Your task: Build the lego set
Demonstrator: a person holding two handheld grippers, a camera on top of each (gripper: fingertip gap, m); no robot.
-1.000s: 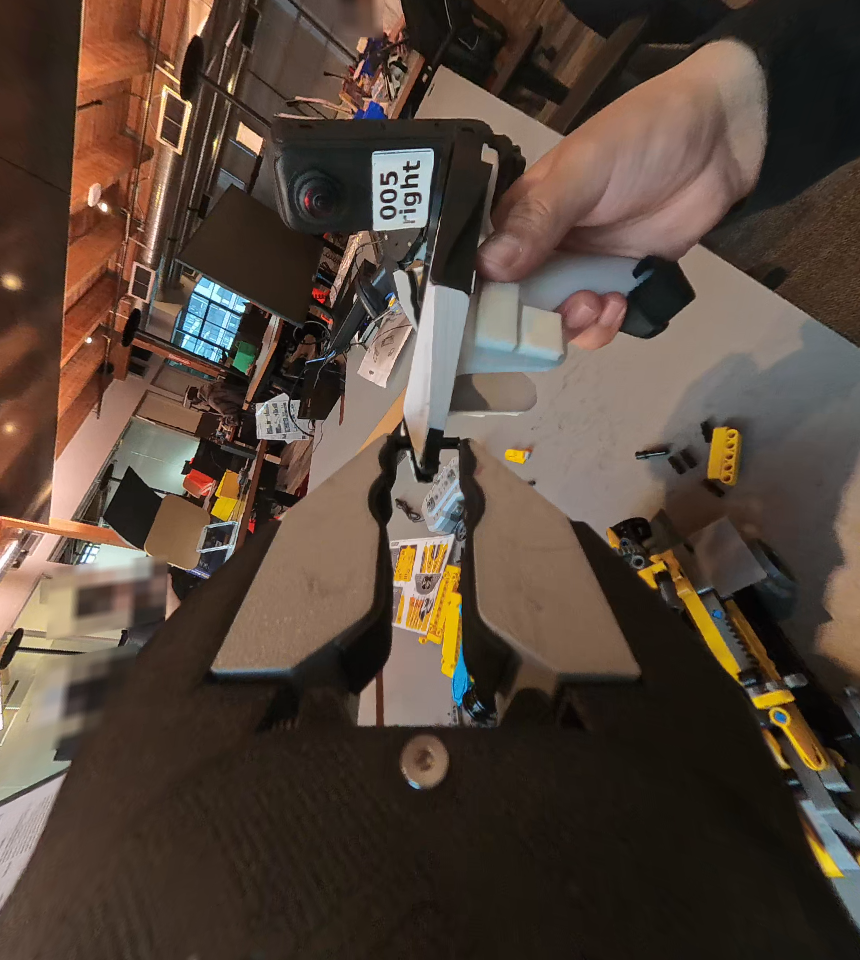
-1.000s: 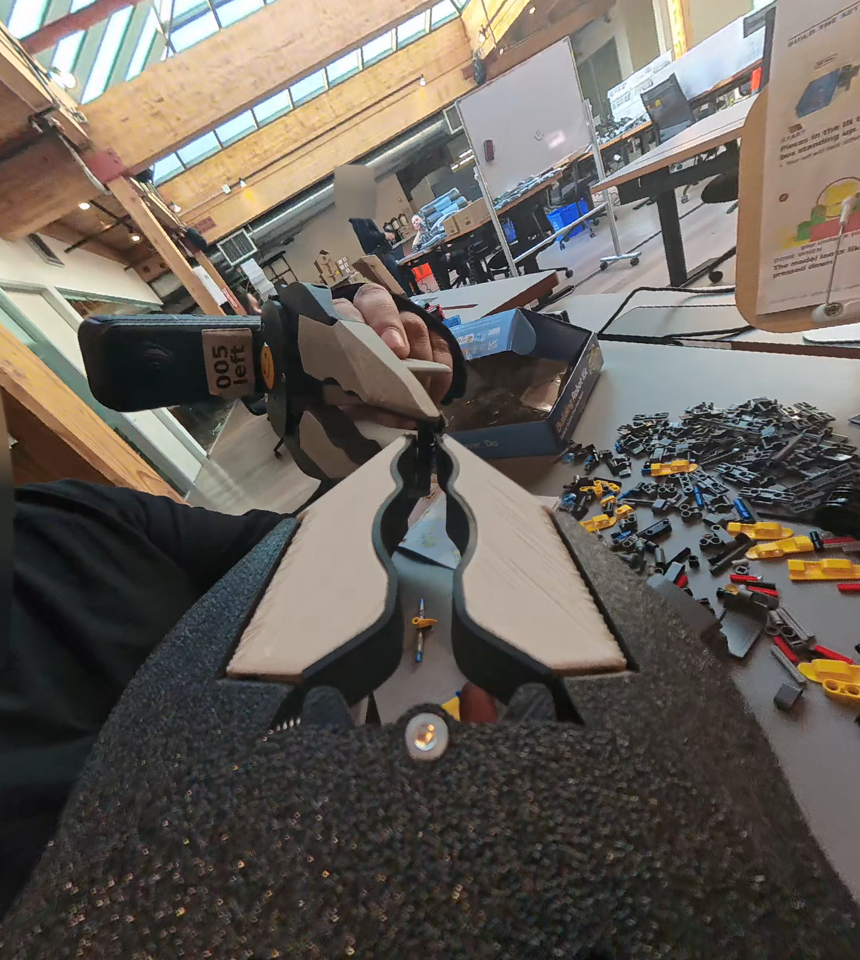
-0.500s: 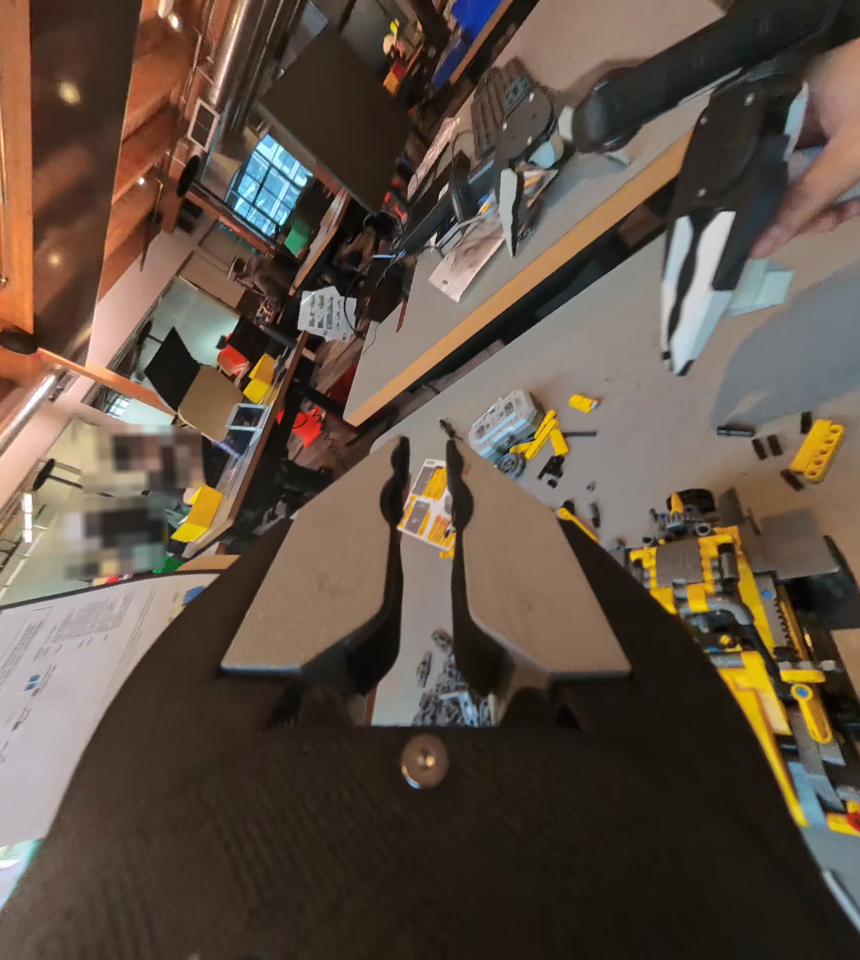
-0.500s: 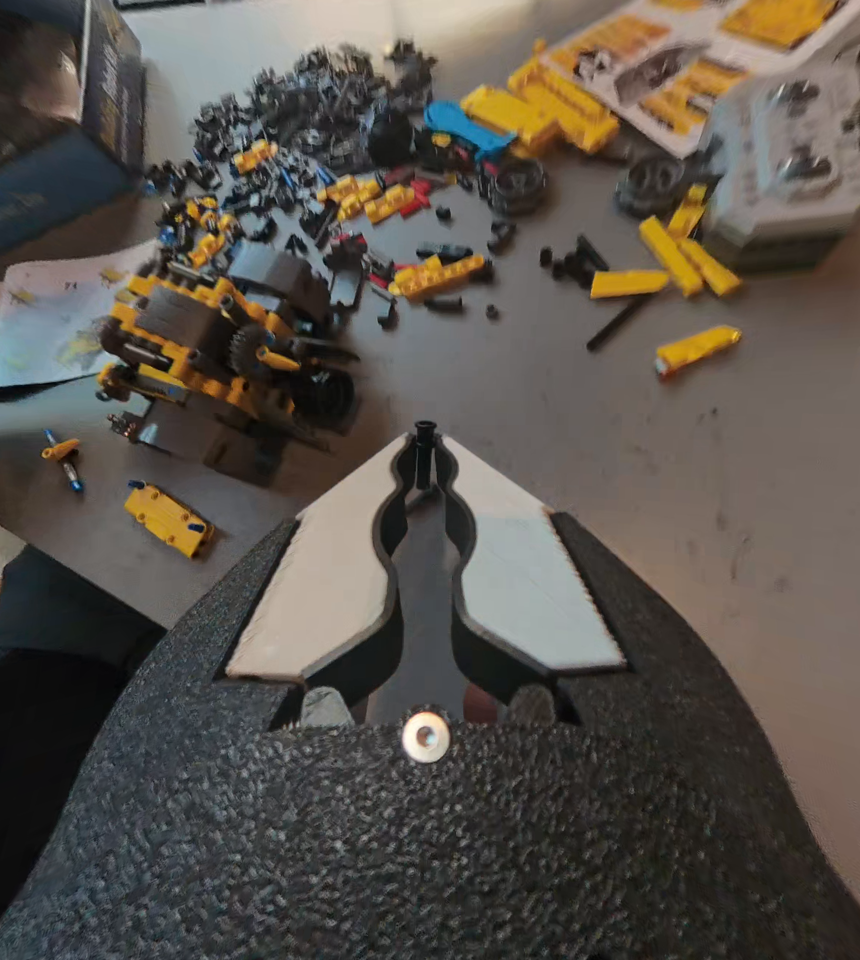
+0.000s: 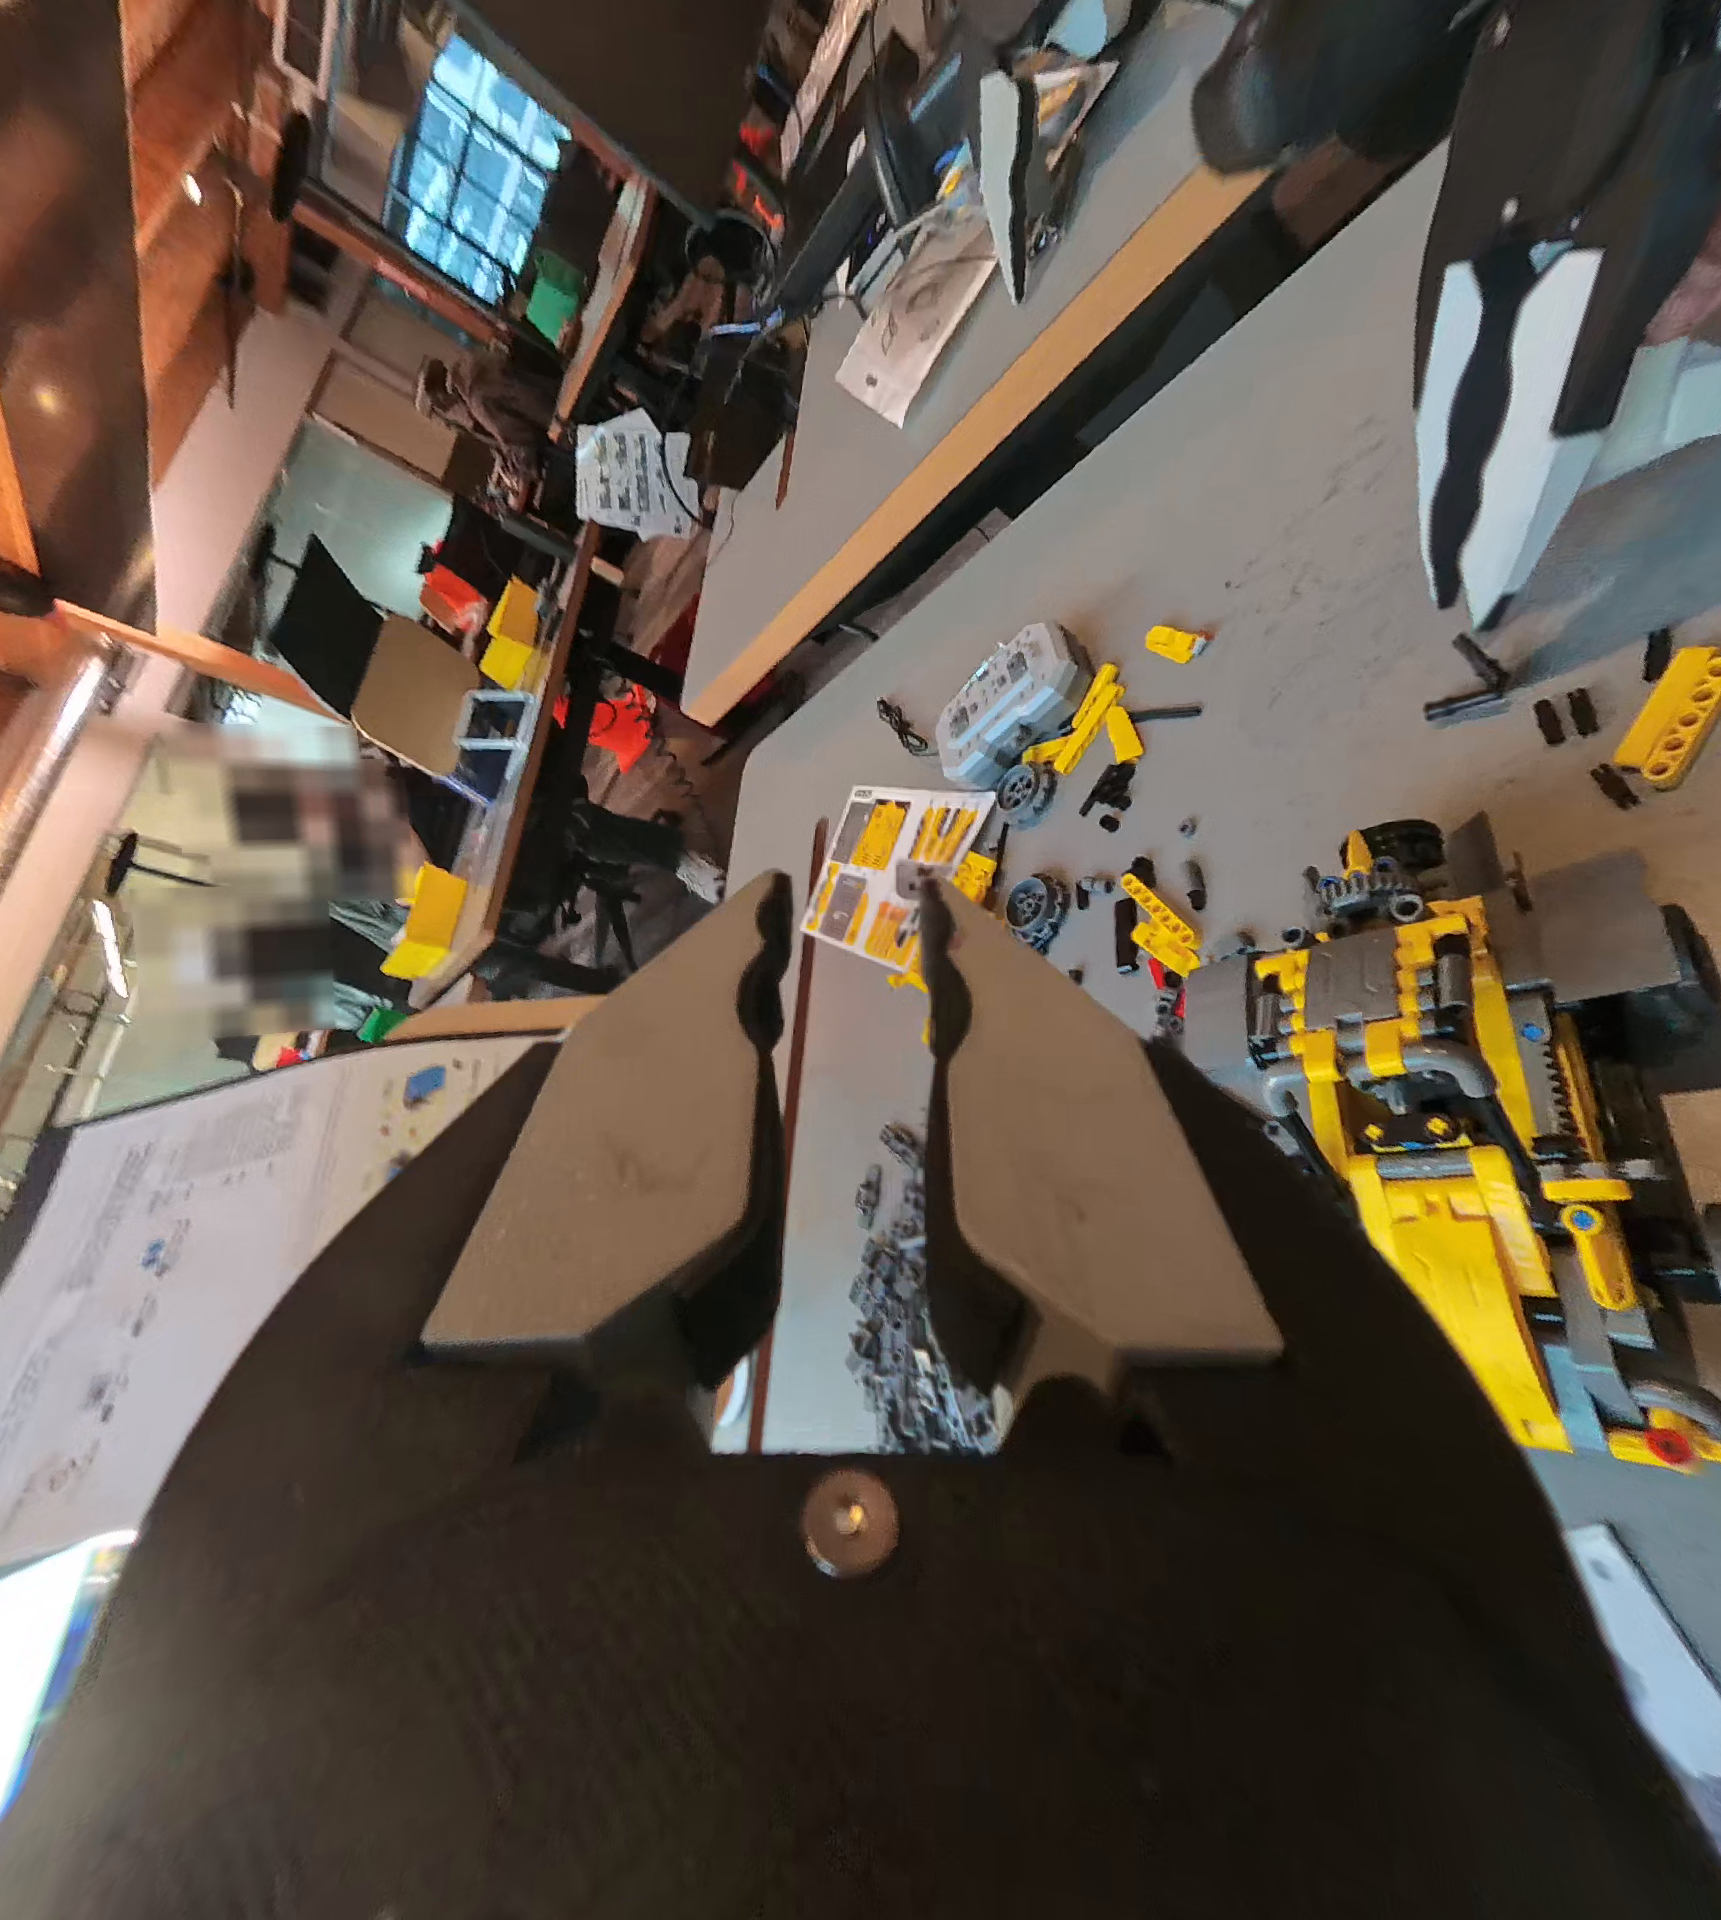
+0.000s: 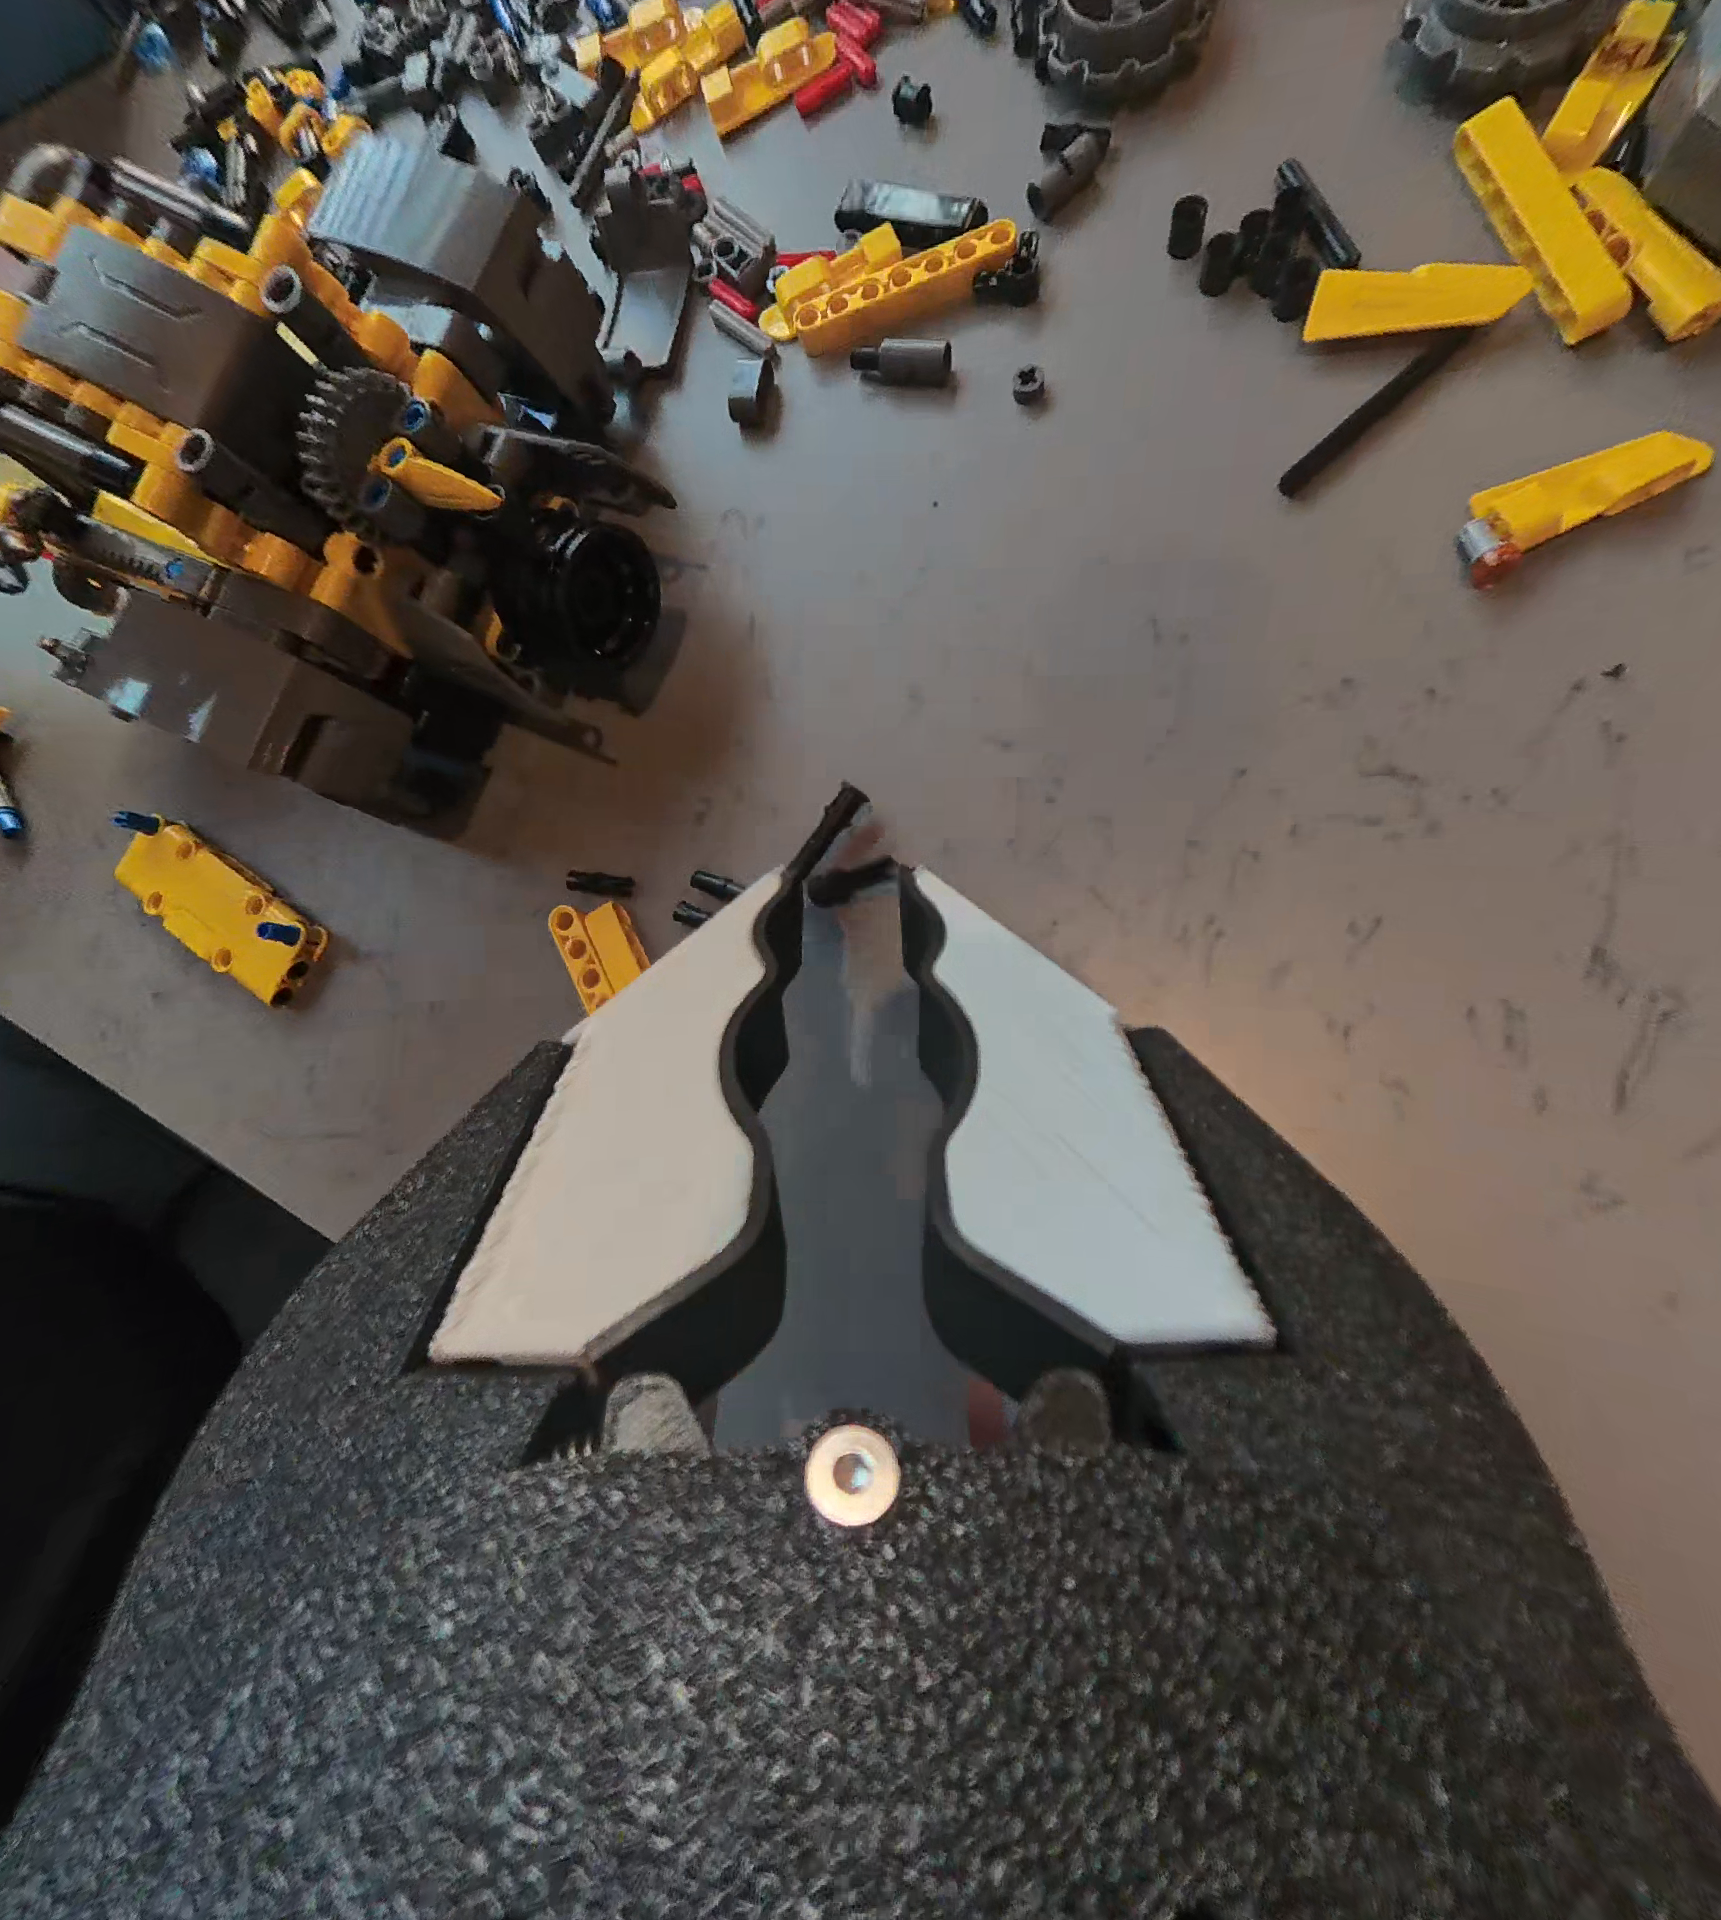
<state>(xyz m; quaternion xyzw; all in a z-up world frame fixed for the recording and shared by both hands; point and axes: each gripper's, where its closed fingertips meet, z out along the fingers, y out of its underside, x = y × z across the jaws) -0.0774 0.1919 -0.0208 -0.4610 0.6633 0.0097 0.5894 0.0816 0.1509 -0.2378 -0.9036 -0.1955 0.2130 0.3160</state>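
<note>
1. Where half a second ago the grey table [image 6: 1199, 831] lay farther below the right wrist view, it now fills that view at close range, scuffed and bare ahead of the fingers.
2. The yellow-and-grey brick vehicle [image 6: 295, 457] sits up and to the left of the right gripper, larger in view than before; in the left wrist view it lies to the right [image 5: 1438, 1122].
3. The left gripper [image 5: 856, 894] hangs above the table, holding nothing, and its jaws stand wider apart than a half-second earlier. Its tips line up with the printed instruction sheet [image 5: 887, 873] far beyond.
4. The right gripper [image 6: 840, 883] has come down close to the tabletop. Its jaws, pinched on a small black pin half a second ago, now stand slightly apart.
5. The yellow beam [image 6: 596, 945] lies just left of the right fingers, with loose black pins [image 6: 601, 883] beside it.
6. The small black pin [image 6: 830, 831] lies tilted and blurred at the tips; whether the fingers touch it I cannot tell.
</note>
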